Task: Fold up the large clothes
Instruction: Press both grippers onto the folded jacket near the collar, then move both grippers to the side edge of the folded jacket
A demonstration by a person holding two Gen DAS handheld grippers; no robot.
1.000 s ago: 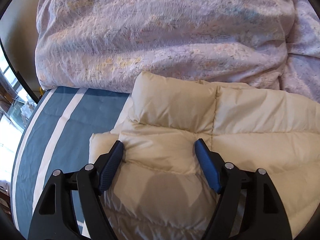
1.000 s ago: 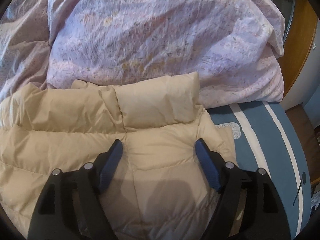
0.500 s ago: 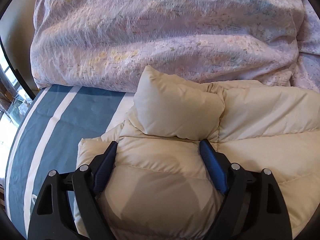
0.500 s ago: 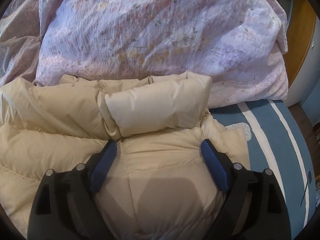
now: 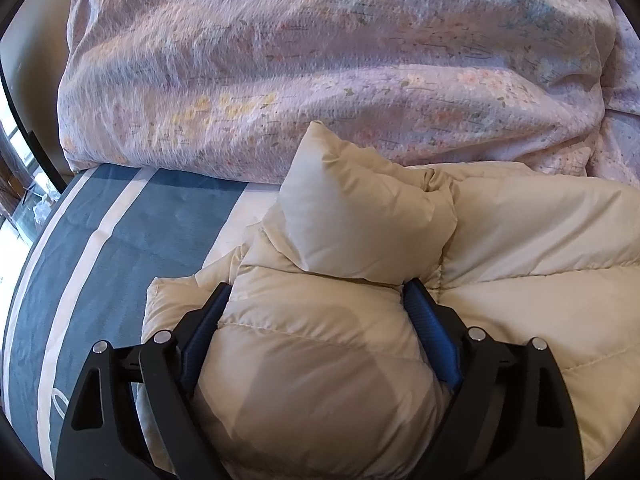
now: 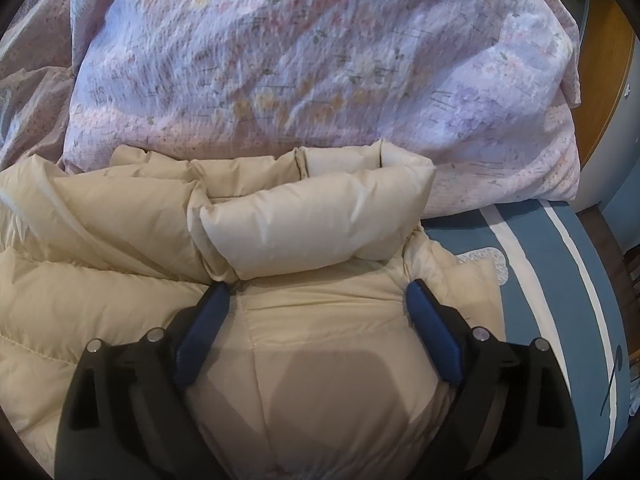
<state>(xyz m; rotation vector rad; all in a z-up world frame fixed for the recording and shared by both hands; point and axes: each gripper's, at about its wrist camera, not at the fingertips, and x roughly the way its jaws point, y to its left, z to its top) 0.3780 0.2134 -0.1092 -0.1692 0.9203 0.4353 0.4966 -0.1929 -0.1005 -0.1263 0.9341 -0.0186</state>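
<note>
A cream puffy down jacket (image 5: pixel 520 248) lies spread on the bed, also in the right wrist view (image 6: pixel 100 232). My left gripper (image 5: pixel 318 296) is open, its blue fingers pressed down astride a bulging jacket panel near the jacket's left end. A padded flap (image 5: pixel 360 220) stands up just past the fingertips. My right gripper (image 6: pixel 318 292) is open, its fingers pressed down astride a panel near the jacket's right end. A rolled padded section (image 6: pixel 312 224) lies just past them. Neither gripper pinches the fabric.
A bulky lilac floral duvet (image 5: pixel 320 60) is heaped behind the jacket, also in the right wrist view (image 6: pixel 320 60). The blue bedsheet with white stripes (image 5: pixel 120 232) shows at left and at right (image 6: pixel 560 272). A wooden door frame (image 6: pixel 612 80) stands far right.
Both grippers have moved forward and pushed down into the jacket. The jacket's far edge has bunched up and risen: a flap stands at the left, a roll has formed at the right.
</note>
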